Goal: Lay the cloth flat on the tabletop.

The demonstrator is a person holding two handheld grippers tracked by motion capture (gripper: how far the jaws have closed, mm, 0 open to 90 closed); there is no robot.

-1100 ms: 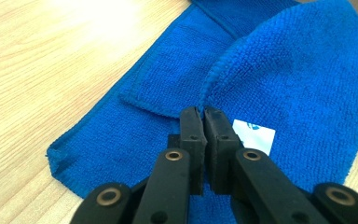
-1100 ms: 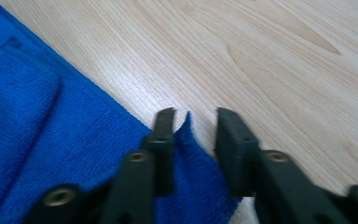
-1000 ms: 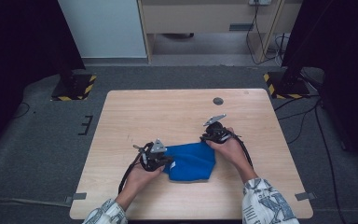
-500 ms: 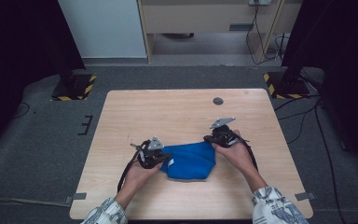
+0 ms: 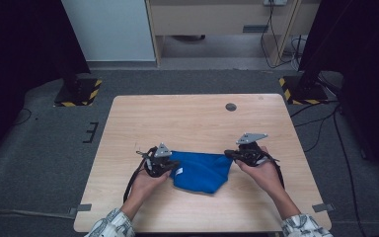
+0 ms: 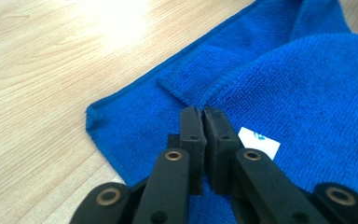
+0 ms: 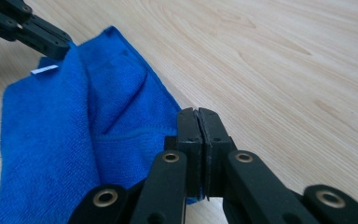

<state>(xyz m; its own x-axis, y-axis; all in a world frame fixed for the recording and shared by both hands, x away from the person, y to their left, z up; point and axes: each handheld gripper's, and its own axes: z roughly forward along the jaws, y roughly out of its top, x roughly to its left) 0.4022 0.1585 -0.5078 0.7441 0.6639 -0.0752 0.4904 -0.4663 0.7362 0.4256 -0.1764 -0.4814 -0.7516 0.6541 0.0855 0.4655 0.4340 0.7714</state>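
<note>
The right gripper (image 5: 230,154) has swung outward toward the table's (image 5: 187,113) right edge since the earlier frames, drawing the blue cloth (image 5: 200,171) wider. Its jaws, which have just been closing, now meet on the cloth's right corner, with fabric caught low between them in the right gripper view (image 7: 198,122). The left gripper (image 5: 173,165) holds the cloth's left corner, jaws pinched together on a fold beside the white label (image 6: 259,142). The cloth lies on the table's near half, sagging into a pouch toward the near edge. The work looks like spreading the cloth flat. To do it well, I judge both grips should stay firm, the hands level and pulling evenly apart until the far hem runs straight, then lower together so no folds stay trapped.
</note>
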